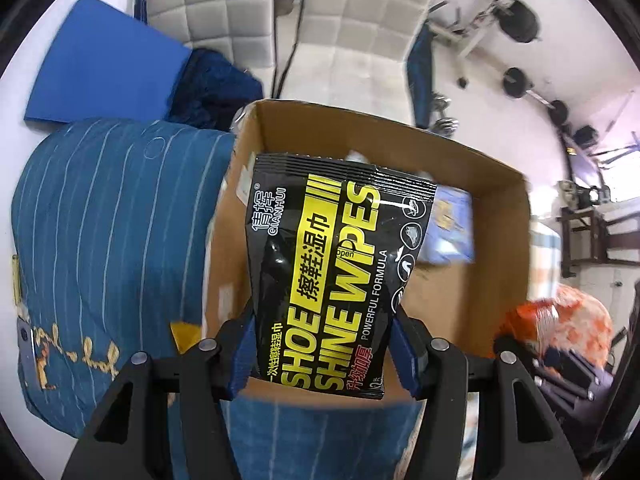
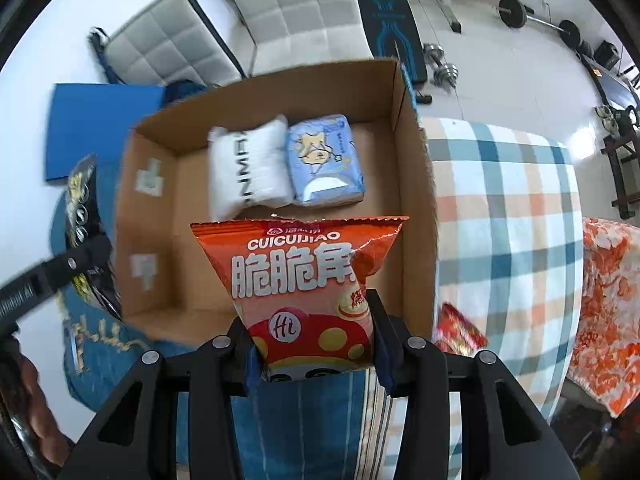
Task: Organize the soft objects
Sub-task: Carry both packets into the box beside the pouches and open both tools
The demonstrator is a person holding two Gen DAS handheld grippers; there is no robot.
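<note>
My left gripper is shut on a black and yellow pack of shoe shine wipes and holds it above the near left part of an open cardboard box. My right gripper is shut on an orange snack bag and holds it above the near edge of the same box. Inside the box lie a white soft pack and a light blue tissue pack side by side at the far end. The left gripper with the wipes shows at the left of the right wrist view.
The box sits on a bed between a dark blue striped pillow and a plaid blanket. An orange flowered cloth and a red packet lie at the right. A blue mat, white cushions and gym weights lie on the floor beyond.
</note>
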